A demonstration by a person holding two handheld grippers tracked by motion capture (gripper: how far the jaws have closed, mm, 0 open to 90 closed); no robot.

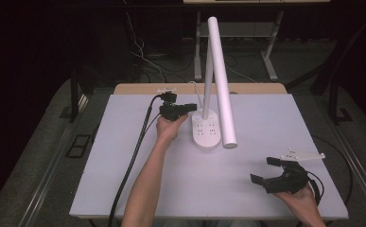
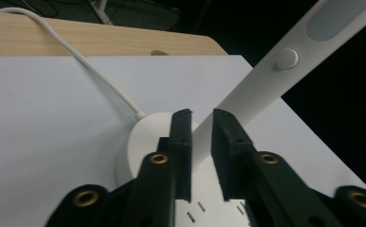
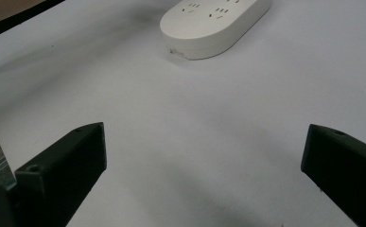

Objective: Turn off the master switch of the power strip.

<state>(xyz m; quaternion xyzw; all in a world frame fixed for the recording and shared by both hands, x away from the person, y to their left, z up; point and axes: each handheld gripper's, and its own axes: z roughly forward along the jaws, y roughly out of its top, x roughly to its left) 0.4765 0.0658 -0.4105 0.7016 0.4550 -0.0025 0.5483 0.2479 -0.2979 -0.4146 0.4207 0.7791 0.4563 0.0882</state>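
Lamp stands at the desk's twelve o'clock; left gripper, fingers narrow, seemingly brackets its stiff stem. Probably top-heavy; grip low near the base. Right gripper rests wide open.

left claw: black jaws, brass-ringed screw holes behind the tips, thick black cable trailing | right claw: black, grey three-cornered plate on top | forearms: bare, no sleeves

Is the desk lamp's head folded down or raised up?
Folded down: the lamp head slopes from the top of the stem to just beside the base.
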